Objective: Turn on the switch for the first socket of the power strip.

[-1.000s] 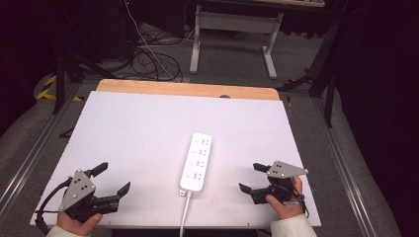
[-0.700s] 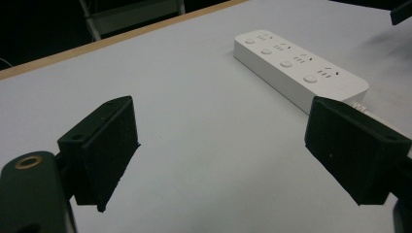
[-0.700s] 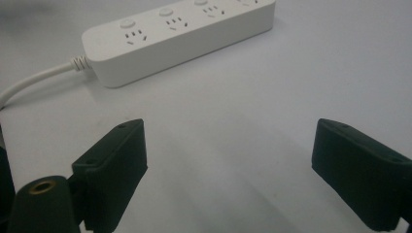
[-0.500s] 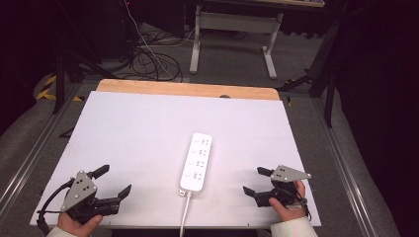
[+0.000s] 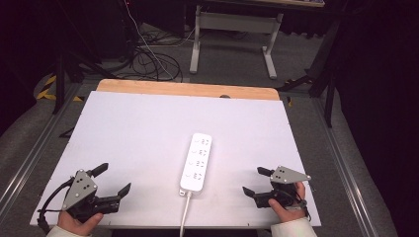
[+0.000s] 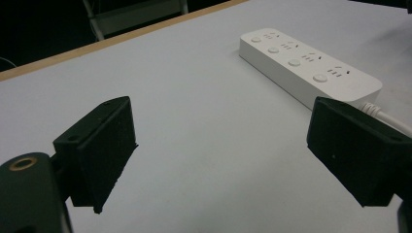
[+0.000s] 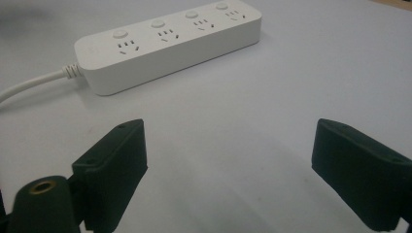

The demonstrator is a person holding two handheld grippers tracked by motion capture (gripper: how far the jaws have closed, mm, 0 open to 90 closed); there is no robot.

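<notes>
White and untouched, the power strip [image 5: 196, 162] lay near the middle of the bench [image 5: 138, 133], its cord [image 5: 185, 215] trailing off the near edge. Left tongs [image 5: 109, 180] and right tongs [image 5: 253, 181] rested at the near corners, both spread wide and holding nothing, well apart from the strip. By that layout, the work looked barely begun: no grasp made, everything left to do.

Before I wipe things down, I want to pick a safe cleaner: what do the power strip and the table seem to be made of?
The power strip looks like smooth white moulded plastic with a soft sheen and rounded edges. The table appears matte white, probably laminate, with a bare wood-coloured strip along its far edge.
</notes>
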